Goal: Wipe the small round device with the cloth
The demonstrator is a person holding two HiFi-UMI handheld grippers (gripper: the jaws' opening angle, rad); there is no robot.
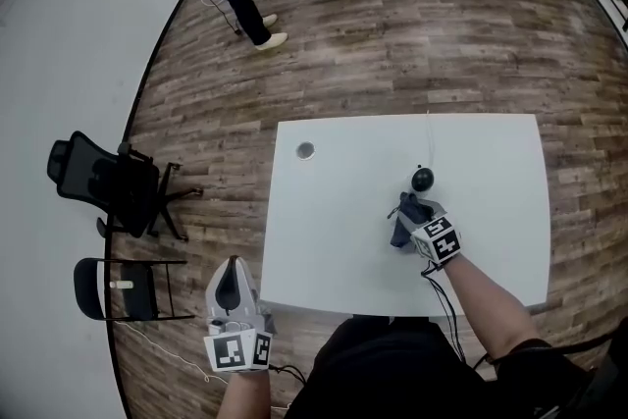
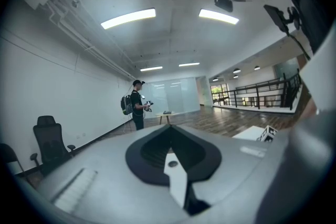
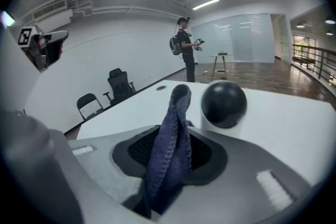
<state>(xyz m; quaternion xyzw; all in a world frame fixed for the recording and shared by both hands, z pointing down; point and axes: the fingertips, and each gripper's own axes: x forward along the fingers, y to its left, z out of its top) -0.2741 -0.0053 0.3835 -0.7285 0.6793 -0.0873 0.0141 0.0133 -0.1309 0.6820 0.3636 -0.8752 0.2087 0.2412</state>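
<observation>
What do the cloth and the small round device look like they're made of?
Cloth: soft dark blue textile, knitted or terry-like, matte; a ribbed weave shows and it folds limply. Small round device: smooth black dome with a faint sheen, probably plastic, though glass can't be ruled out; below it a white matte base, likely plastic too.

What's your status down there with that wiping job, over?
Right claw shut on cloth, close beside round device. Left claw shut, empty, off the table. Nothing between cloth and device.
</observation>
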